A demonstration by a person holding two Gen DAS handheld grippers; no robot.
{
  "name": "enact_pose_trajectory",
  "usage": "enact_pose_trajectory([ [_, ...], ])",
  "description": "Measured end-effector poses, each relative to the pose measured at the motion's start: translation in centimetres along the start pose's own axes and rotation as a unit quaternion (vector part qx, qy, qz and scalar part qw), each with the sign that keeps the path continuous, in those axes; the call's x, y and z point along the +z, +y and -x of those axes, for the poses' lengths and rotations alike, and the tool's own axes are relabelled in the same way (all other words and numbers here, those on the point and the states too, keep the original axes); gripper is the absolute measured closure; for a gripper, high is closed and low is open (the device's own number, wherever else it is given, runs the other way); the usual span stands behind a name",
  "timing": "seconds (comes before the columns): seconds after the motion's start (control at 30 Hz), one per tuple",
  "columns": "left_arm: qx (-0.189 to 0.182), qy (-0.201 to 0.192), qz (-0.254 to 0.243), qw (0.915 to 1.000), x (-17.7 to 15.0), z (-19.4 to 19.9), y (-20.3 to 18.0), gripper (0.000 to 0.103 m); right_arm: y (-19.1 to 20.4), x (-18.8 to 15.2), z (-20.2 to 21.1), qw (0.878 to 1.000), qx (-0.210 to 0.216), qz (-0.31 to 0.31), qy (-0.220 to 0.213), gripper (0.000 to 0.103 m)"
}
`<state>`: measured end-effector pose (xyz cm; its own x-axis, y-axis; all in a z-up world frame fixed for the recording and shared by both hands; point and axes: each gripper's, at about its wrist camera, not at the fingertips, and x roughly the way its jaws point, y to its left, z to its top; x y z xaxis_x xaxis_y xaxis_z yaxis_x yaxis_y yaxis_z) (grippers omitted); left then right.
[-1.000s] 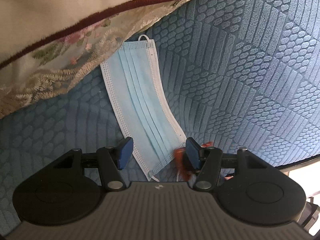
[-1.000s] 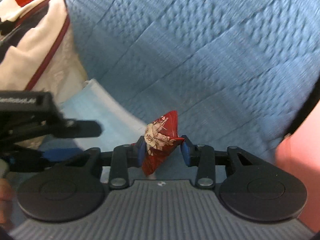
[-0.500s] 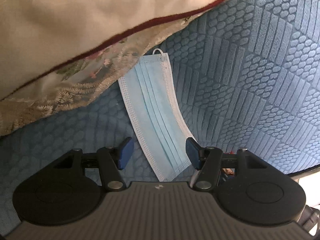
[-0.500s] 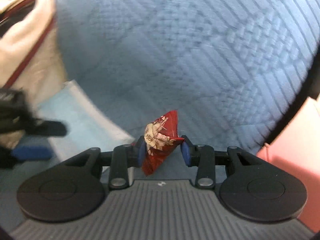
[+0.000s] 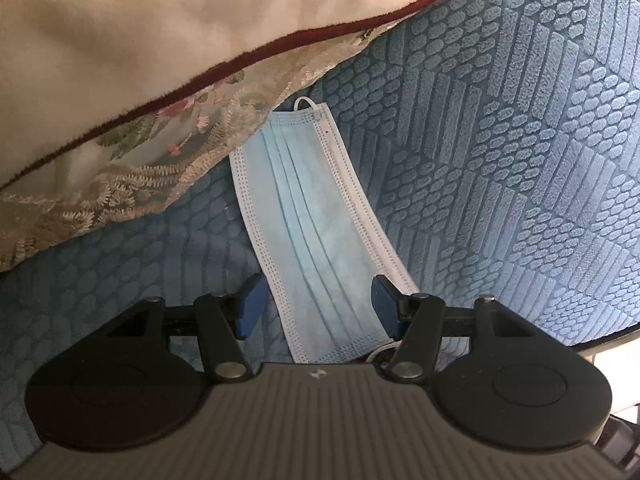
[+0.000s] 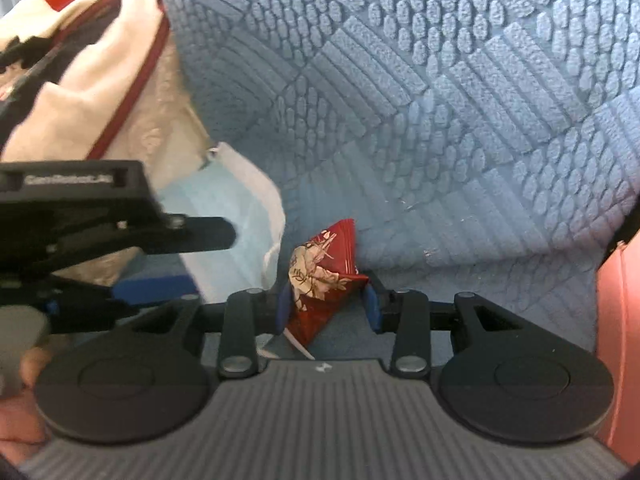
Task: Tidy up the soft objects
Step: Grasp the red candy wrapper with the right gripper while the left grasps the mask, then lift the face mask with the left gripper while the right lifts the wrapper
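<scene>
Slippage is risked: the red pouch (image 6: 320, 280) is clamped by the right gripper (image 6: 326, 304), while the face mask (image 5: 316, 240) is straddled by the spread left gripper (image 5: 316, 304), where only one thin layer could be pinched.

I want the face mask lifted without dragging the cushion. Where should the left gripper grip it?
Grip the face mask at its near short end, which already lies between the open left gripper fingers. Come straight down and pinch across its width; its far end tucks under the cushion.

A blue textured upholstered cushion (image 5: 500, 140) carries a pale blue pleated face mask (image 5: 316, 232) lying flat, its far end beside a cream floral pillow (image 5: 140, 80) at left.
</scene>
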<state>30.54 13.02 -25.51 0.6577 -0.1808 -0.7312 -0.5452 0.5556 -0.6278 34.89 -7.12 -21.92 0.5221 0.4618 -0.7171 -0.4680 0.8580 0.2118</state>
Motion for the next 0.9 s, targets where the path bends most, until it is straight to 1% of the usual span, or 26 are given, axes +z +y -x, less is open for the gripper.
enact_pose_trajectory([
  [0.07,0.0,0.0,0.0,1.0,-0.1,-0.1,-0.1,0.039,0.2,0.0,0.4,1.0,0.015,-0.008,0.001,0.063],
  [0.17,-0.008,0.001,0.009,0.9999,-0.1,-0.1,0.0,0.039,0.9,0.1,0.9,1.0,0.013,0.02,-0.005,0.063],
  [0.23,-0.03,0.007,0.025,0.9992,-0.1,-0.3,0.2,0.038,1.2,0.3,0.2,1.0,0.016,0.027,-0.003,0.063],
  [0.3,-0.047,0.016,0.025,0.9985,-0.3,-0.4,0.0,0.038,1.4,0.3,0.1,0.999,0.025,0.025,0.001,0.063],
  [0.4,-0.044,0.011,0.008,0.9989,-0.5,-0.3,-0.6,0.039,1.8,0.4,-0.1,0.999,0.032,0.032,0.004,0.063],
  [0.5,-0.041,0.014,0.005,0.9991,-0.5,-0.3,-0.7,0.039,2.9,0.8,-2.0,0.999,0.037,0.033,0.005,0.063],
  [0.57,-0.039,0.016,0.002,0.9991,-0.4,-0.4,-0.8,0.043,3.0,0.8,-2.0,0.999,0.041,0.03,0.006,0.063],
  [0.63,-0.033,0.021,-0.011,0.9992,-0.6,-0.5,-1.1,0.05,2.7,0.6,-1.4,0.999,0.043,0.029,0.004,0.064],
  [0.67,-0.03,0.024,-0.018,0.9991,-0.7,-0.6,-1.3,0.051,2.5,0.6,-1.0,0.999,0.043,0.029,0.003,0.064],
  [0.7,-0.028,0.027,-0.025,0.9989,-0.8,-0.7,-1.5,0.055,2.2,0.5,-0.3,0.999,0.044,0.028,0.002,0.064],
  [0.73,-0.028,0.028,-0.031,0.9987,-0.9,-0.8,-1.7,0.062,1.9,0.4,0.2,0.999,0.044,0.027,0.003,0.064],
  [0.8,-0.033,0.03,-0.04,0.9982,-1.0,-0.9,-2.0,0.068,1.7,0.4,0.5,0.999,0.048,0.023,0.006,0.064],
  [0.83,-0.032,0.031,-0.047,0.9979,-1.1,-0.8,-2.3,0.075,1.6,0.2,0.7,0.999,0.048,0.023,0.008,0.064],
  [0.87,-0.031,0.029,-0.054,0.9976,-1.2,-0.8,-2.5,0.077,1.5,-0.1,1.0,0.999,0.047,0.024,0.008,0.064],
  [0.9,-0.029,0.027,-0.06,0.9974,-1.2,-0.8,-2.6,0.082,1.6,-0.1,1.1,0.999,0.045,0.026,0.009,0.064],
])
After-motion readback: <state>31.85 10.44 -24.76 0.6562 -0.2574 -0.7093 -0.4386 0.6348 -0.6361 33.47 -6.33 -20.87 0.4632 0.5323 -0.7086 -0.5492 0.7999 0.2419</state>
